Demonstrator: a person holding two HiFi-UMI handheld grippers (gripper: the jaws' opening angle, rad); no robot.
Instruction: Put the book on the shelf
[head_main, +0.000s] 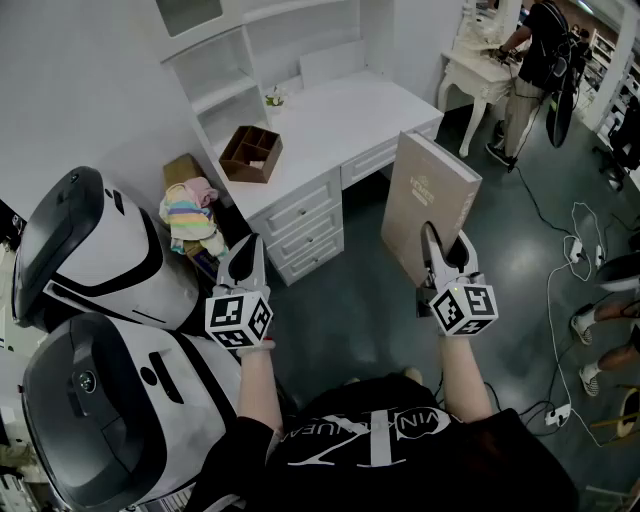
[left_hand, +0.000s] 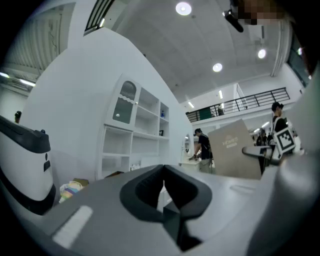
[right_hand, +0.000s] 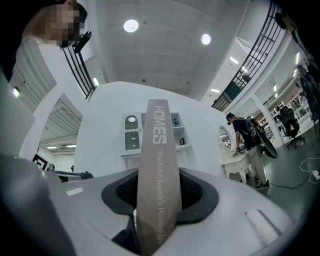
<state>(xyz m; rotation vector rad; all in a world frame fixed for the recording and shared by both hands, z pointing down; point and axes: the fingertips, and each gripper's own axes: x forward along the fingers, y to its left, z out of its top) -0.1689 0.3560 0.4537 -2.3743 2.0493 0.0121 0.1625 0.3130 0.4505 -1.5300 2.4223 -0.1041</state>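
Note:
A large beige hardcover book (head_main: 428, 195) stands upright in the air in front of the white desk (head_main: 350, 120). My right gripper (head_main: 447, 246) is shut on its lower edge. In the right gripper view the book's spine (right_hand: 157, 145), lettered "HOMES", runs up between the jaws of my right gripper (right_hand: 157, 197). The white shelf unit (head_main: 225, 85) rises at the back left of the desk, its compartments mostly bare. My left gripper (head_main: 245, 262) hangs left of the book, shut and holding nothing. The left gripper view shows the shelf unit (left_hand: 145, 135), my left gripper (left_hand: 164, 194), and the book (left_hand: 232, 150) to the right.
A brown wooden organiser (head_main: 250, 153) sits on the desk's left end. Folded coloured towels (head_main: 190, 215) lie on a box beside the desk drawers (head_main: 305, 225). Two white-and-black robot bodies (head_main: 95, 260) crowd the left. A person (head_main: 535, 60) stands at a dressing table far right; cables (head_main: 575, 250) trail on the floor.

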